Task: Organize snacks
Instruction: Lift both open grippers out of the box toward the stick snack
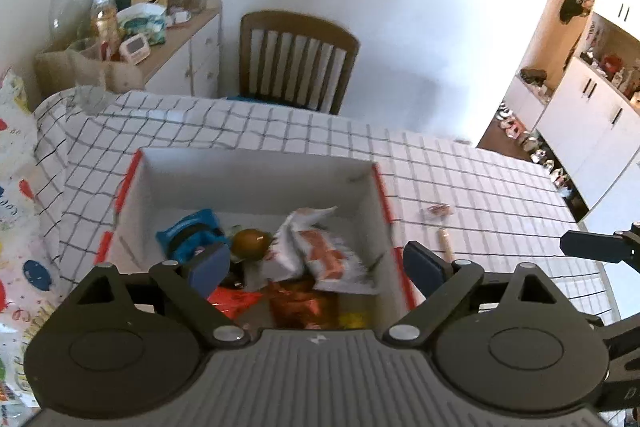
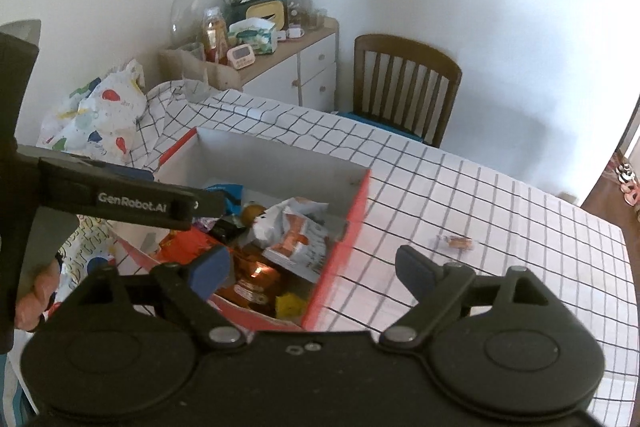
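A red-and-white cardboard box (image 1: 256, 167) (image 2: 280, 163) sits on the checked tablecloth. It holds several snacks: a white and orange packet (image 1: 320, 255) (image 2: 296, 239), a blue packet (image 1: 188, 231), a round brown item (image 1: 249, 243) and an orange wrapped pack (image 2: 256, 275). My left gripper (image 1: 316, 265) hangs open above the box's near side with nothing between its fingers. My right gripper (image 2: 312, 267) is open and empty over the box's right wall. Two small snacks, a wrapped candy (image 1: 439, 211) (image 2: 460, 241) and a beige stick (image 1: 445, 241), lie on the cloth right of the box.
A wooden chair (image 1: 296, 63) (image 2: 404, 87) stands at the table's far side. A white sideboard (image 1: 188, 55) (image 2: 304, 67) crowded with jars and boxes is at the back left. A balloon-print bag (image 2: 100, 115) lies left of the box. Shelving (image 1: 592, 67) stands at the right.
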### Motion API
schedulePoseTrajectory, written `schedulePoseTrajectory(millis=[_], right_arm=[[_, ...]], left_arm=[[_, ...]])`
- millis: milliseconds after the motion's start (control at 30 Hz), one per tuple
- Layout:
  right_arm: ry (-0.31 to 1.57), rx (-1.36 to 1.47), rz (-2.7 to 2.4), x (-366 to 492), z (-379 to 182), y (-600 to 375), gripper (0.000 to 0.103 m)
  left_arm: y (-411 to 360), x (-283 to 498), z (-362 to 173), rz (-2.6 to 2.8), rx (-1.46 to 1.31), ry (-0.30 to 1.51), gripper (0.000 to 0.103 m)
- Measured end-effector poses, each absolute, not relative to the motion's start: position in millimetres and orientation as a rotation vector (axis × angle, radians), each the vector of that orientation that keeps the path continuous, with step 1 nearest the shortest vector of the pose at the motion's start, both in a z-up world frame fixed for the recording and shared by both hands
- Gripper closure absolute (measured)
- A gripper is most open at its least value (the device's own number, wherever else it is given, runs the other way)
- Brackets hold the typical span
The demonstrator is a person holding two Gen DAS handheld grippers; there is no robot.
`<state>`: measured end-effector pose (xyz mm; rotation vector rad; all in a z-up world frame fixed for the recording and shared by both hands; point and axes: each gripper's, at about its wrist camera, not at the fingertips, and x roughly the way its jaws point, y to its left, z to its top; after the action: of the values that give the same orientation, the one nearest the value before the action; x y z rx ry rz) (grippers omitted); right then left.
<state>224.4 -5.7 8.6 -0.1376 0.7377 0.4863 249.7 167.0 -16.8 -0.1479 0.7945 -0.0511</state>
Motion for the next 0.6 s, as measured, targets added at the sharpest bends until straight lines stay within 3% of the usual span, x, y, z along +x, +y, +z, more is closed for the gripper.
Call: schedulePoseTrajectory(millis=[133, 600], right_arm=[[0.725, -0.113, 0.471, 222.2, 11.3, -35.6, 0.013], [0.741, -0.060, 0.396, 243.1, 0.0, -138.7, 0.012]], left_arm=[[142.3, 248.7, -16.0, -0.056, -0.136, 0.775, 0.000], [49.0, 276.9, -38.4, -0.085, -0.118, 0.841, 0.000]])
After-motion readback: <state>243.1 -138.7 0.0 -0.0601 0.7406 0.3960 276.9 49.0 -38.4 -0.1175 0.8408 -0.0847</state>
